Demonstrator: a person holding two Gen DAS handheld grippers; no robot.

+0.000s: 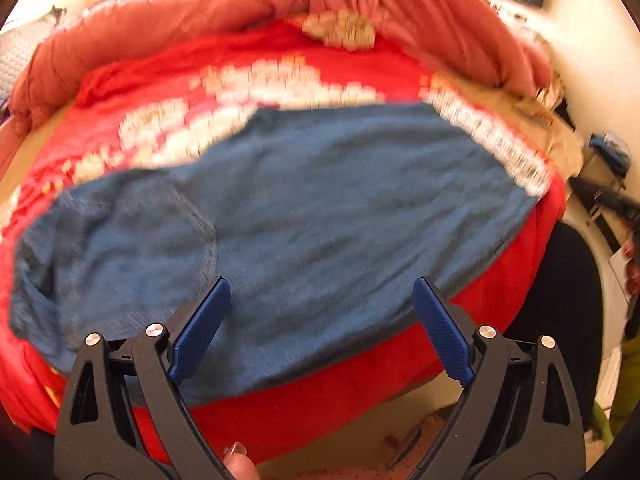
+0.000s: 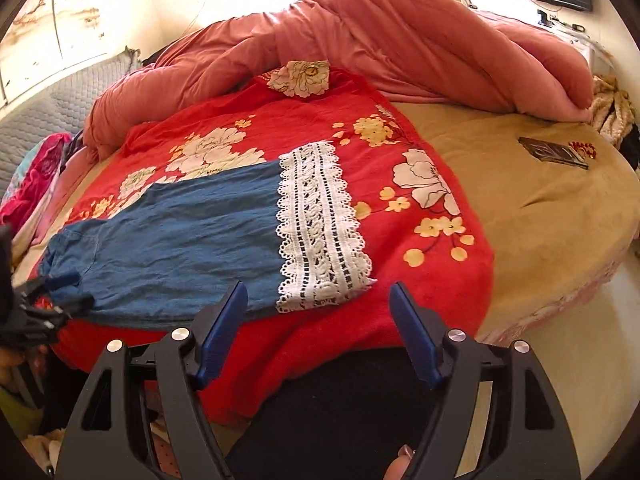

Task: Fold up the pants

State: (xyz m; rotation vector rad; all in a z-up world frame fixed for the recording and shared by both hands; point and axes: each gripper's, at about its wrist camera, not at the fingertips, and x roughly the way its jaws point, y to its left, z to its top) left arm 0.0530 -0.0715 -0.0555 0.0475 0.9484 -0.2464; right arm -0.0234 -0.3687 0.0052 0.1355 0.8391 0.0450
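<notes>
Mostly clear on the right, all blurry on the left.
Pants: blue pants (image 2: 172,240) lying flat on the red flower blanket (image 2: 420,280) on the bed (image 2: 540,200), waist end to the left, leg end to the right.
Lace: wide white lace (image 2: 320,228) at the leg end, sharp in the right view, only smeared white streaks in the left view.
Left edge of pants: partly hidden behind the left gripper in the right view; hard to tell the shape of the waist there.
Left gripper (image 1: 322,292): fingers spread wide apart, holding nothing, hanging over the near edge of the pants; touching the cloth or not, cannot tell.
Right gripper (image 2: 318,296): fingers spread wide too, nothing between them, just in front of the lace end, not pressing on it.
Hands: only a fingertip (image 2: 400,468) peeking in at the bottom edge of each view, rest cut off.
Pink quilt (image 2: 380,40): bunched up along the far side of the bed, covering what lies under it.
Dark flat thing (image 2: 554,152): on the tan sheet far right, too small to name.
Far wall: window washed out by bright light.
</notes>
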